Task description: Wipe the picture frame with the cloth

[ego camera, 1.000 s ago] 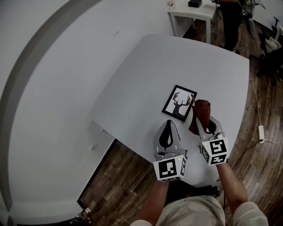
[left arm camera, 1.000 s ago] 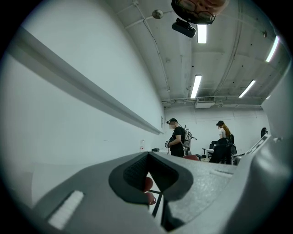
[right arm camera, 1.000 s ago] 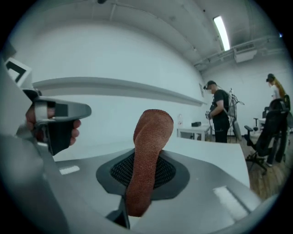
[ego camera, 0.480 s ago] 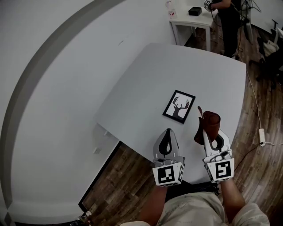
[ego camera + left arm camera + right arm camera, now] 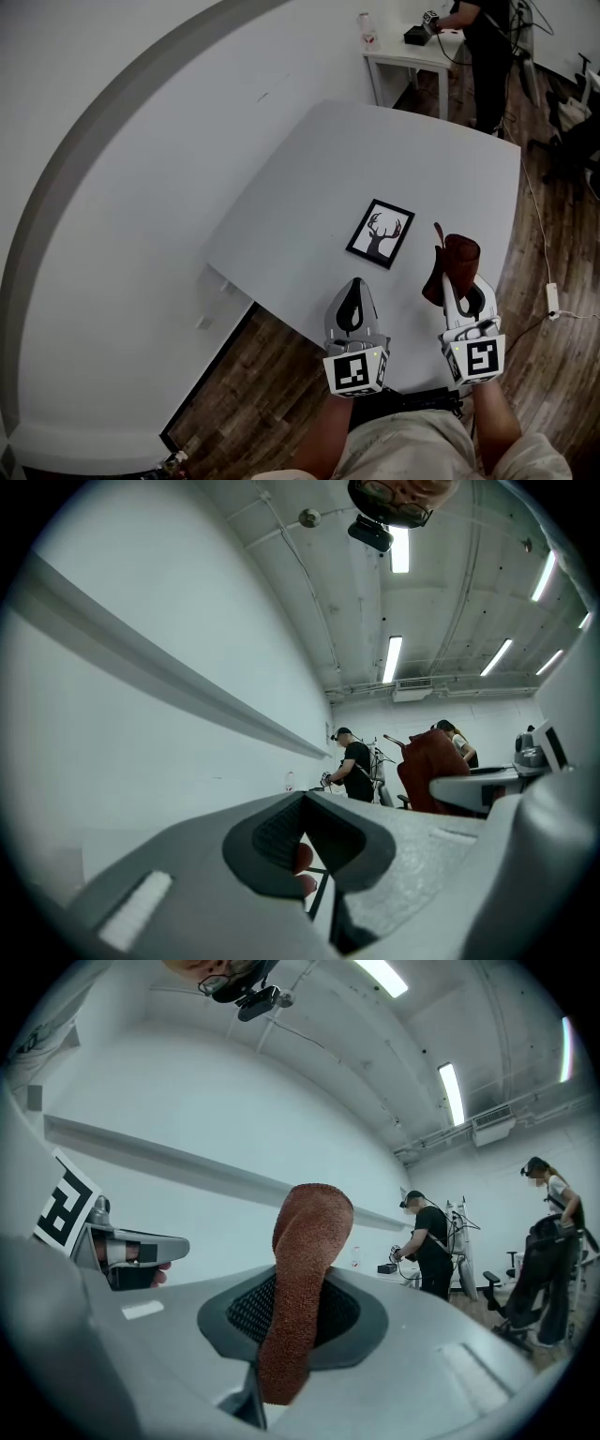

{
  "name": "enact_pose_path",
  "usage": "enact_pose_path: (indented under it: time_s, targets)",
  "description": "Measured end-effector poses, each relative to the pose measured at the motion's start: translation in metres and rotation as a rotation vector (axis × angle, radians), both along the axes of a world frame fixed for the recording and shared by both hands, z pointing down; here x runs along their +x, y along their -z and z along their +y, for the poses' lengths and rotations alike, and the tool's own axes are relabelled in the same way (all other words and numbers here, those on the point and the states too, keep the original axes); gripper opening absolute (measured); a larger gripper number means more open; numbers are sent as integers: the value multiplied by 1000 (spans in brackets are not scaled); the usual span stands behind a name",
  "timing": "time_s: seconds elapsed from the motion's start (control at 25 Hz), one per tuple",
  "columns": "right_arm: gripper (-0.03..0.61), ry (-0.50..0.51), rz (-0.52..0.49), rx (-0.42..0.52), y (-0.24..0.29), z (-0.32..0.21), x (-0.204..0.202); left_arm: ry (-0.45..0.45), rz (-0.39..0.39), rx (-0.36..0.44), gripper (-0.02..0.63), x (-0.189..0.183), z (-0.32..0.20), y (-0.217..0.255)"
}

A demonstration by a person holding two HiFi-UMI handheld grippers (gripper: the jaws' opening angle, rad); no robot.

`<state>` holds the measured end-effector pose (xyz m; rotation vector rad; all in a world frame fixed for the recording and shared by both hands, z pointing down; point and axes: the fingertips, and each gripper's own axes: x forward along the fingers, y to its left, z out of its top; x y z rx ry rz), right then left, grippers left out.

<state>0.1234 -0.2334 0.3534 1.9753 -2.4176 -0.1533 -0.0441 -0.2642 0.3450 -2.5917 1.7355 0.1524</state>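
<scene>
— Where's the cloth (image 5: pixel 456 255)?
— Pinched upright in your right claw (image 5: pixel 461 279). Your left claw (image 5: pixel 354 289) is closed, empty.
— The picture frame (image 5: pixel 381 233)?
— Flat on the surface (image 5: pixel 309 187), ahead of both claws, apart from the cloth.

Source: ceiling light strips (image 5: pixel 392 658) at the upper right of the left gripper view, blown out to plain white.
Brightness: bright and even; the white wall (image 5: pixel 141 187) and table (image 5: pixel 309 206) look nearly washed out in the head view.
Shadows: soft and faint.
Distortion: strong fisheye; the table's edges bow, and both gripper views have black corners.
Focus: the cloth (image 5: pixel 300 1269) shows a crisp weave; distant figures are small and soft.
</scene>
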Motion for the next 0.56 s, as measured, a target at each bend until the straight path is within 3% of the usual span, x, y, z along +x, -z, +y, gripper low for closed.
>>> enact_pose_path:
  time_s: [0.56]
  targets:
    - [91, -55, -27, -35, -17, -7, 21, -24, -2, -22, 0, 9, -3, -9]
